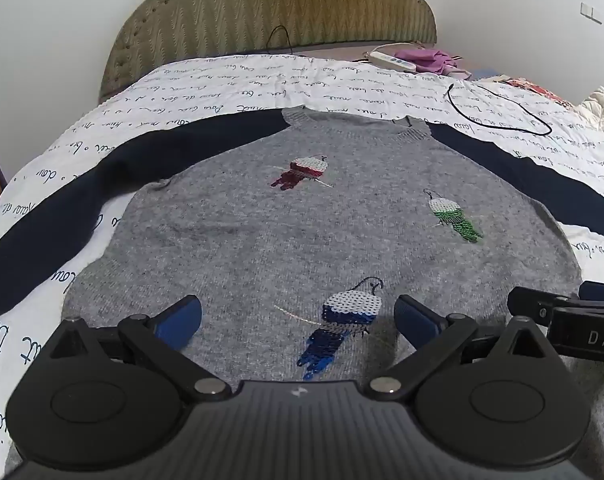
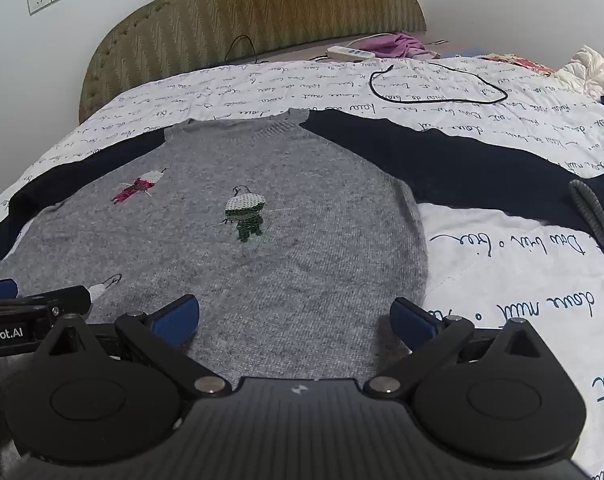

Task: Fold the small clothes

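Sweater (image 1: 286,232): soft, light knit, flat on bed (image 1: 222,80); pinch sleeve cuff (image 2: 591,212) at 3 o'clock.
Left hand-held gripper (image 1: 298,316): released, empty.
Right hand-held gripper (image 2: 294,316): released, empty.

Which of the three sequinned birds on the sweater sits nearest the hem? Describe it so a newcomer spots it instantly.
Start at the grey sweater spread on the bed. Near its bottom edge, between the open left gripper fingers, lies the blue bird. The other two, nearer the collar, are red and green.

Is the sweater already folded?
No, the sweater lies flat on the bedsheet with both navy sleeves spread outward.
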{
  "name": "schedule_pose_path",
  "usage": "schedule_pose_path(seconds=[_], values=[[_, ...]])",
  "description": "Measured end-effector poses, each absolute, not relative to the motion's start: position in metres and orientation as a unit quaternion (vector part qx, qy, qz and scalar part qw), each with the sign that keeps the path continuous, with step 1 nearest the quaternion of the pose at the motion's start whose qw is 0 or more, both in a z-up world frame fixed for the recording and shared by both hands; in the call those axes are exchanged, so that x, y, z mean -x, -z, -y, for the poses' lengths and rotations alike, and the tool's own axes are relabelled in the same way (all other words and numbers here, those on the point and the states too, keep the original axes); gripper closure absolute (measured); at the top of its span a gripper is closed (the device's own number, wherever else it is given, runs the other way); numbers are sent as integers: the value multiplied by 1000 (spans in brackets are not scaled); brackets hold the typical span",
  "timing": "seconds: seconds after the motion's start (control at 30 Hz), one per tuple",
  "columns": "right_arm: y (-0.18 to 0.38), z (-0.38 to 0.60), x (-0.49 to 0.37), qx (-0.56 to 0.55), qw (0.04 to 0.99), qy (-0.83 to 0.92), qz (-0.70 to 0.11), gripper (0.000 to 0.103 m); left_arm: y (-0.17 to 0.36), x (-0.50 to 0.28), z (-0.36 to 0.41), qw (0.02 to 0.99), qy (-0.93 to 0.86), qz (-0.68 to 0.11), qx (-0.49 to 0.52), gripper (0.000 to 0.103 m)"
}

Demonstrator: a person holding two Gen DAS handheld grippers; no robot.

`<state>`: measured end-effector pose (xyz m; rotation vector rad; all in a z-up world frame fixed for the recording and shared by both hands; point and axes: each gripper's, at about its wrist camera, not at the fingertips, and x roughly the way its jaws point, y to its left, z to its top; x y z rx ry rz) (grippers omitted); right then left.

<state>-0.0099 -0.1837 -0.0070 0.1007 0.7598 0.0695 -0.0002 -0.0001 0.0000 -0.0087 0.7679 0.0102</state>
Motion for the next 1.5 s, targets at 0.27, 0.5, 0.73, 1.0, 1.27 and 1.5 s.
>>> schedule_pose_path(seconds=[0.27,0.5,0.73,1.0,1.27,1.5], values=[[11,189,10,-54,926,-36,-373,0,-3,2,4,931,7,-365,6,0],[11,189,10,-47,926,-32,-374,0,-4,7,10,937,-2,-349,-17,0],[11,189,11,-51,926,-38,-371,0,2,4,12,932,-15,-360,-30,0],[11,190,13,-51,927,-39,-370,0,5,2,10,929,-22,-368,-28,0],[10,191,15,-47,931,-39,-359,0,6,2,11,928,-27,-370,-30,0],[10,196,16,-46,933,-36,-354,0,6,0,14,927,-31,-372,-34,0]])
